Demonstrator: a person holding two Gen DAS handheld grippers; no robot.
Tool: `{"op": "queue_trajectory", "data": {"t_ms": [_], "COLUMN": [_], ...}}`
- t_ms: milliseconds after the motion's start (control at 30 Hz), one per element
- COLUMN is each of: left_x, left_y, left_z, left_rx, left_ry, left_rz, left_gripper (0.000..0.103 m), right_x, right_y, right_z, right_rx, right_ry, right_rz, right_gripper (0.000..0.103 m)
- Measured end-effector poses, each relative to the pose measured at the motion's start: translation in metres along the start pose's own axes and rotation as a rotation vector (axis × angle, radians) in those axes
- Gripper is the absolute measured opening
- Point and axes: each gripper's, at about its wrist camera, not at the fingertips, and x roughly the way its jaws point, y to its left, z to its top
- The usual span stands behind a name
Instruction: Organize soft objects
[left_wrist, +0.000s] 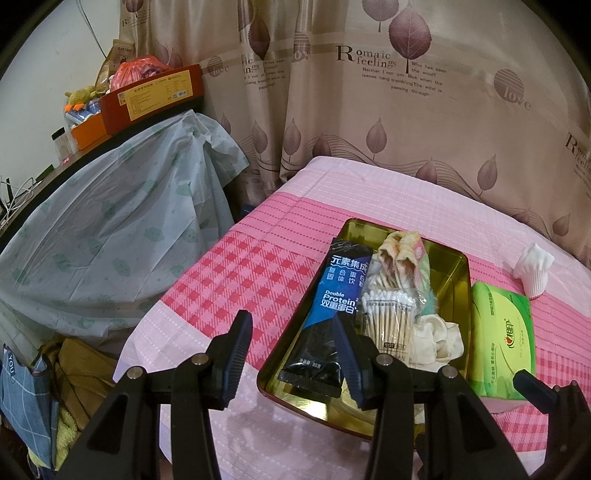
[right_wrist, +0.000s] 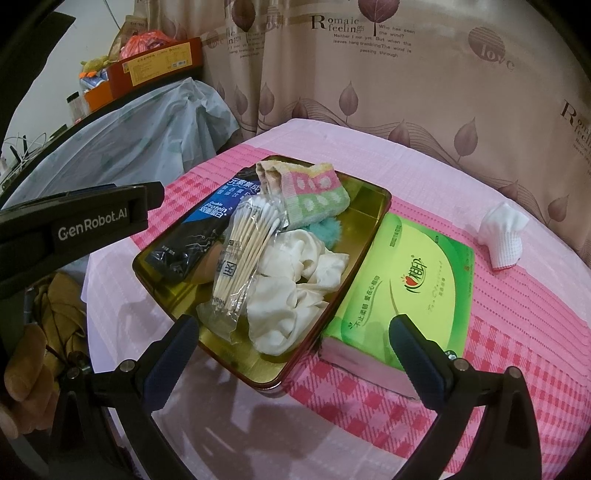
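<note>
A gold tin tray (left_wrist: 456, 273) (right_wrist: 369, 206) sits on the pink checked table. It holds a black-blue protein sachet (left_wrist: 332, 299) (right_wrist: 207, 221), a cotton swab pack (left_wrist: 388, 317) (right_wrist: 243, 240), a pink-green striped sock (left_wrist: 402, 254) (right_wrist: 314, 192), a teal fluffy item (right_wrist: 328, 229) and cream cloth (left_wrist: 439, 339) (right_wrist: 295, 291). A green tissue pack (left_wrist: 502, 332) (right_wrist: 413, 277) lies right of the tray. A white glove (left_wrist: 533, 269) (right_wrist: 502, 232) lies farther right. My left gripper (left_wrist: 291, 354) is open and empty over the tray's near left corner. My right gripper (right_wrist: 295, 354) is open and empty before the tray's near edge.
A leaf-print curtain (left_wrist: 369, 110) hangs behind the table. A plastic-draped shelf (left_wrist: 110, 221) with boxes (left_wrist: 155, 96) stands at left. Bags and cloth (left_wrist: 74, 369) lie on the floor at lower left. The left gripper body (right_wrist: 74, 225) shows in the right wrist view.
</note>
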Motion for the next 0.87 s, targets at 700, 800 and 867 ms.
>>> {"op": "queue_trajectory", "data": {"t_ms": [700, 800, 867], "left_x": [-0.0019, -0.0016, -0.0013], "left_y": [-0.0027, -0.0035, -0.0036], "left_z": [0.0004, 0.0004, 0.0004], "left_rx": [0.007, 0.013, 0.014], "left_ry": [-0.009, -0.015, -0.013], "left_rz": [-0.009, -0.013, -0.016], "left_gripper": [0.046, 0.046, 0.046], "right_x": [0.0009, 0.0005, 0.001], "right_y": [0.0029, 0.0035, 0.002], "right_z": [-0.0017, -0.002, -0.0003], "right_rx": [0.002, 0.003, 0.0], "right_ry": [0.002, 0.003, 0.002], "right_rz": [0.0, 0.0, 0.0], "right_gripper": [0.102, 0.102, 0.102]}}
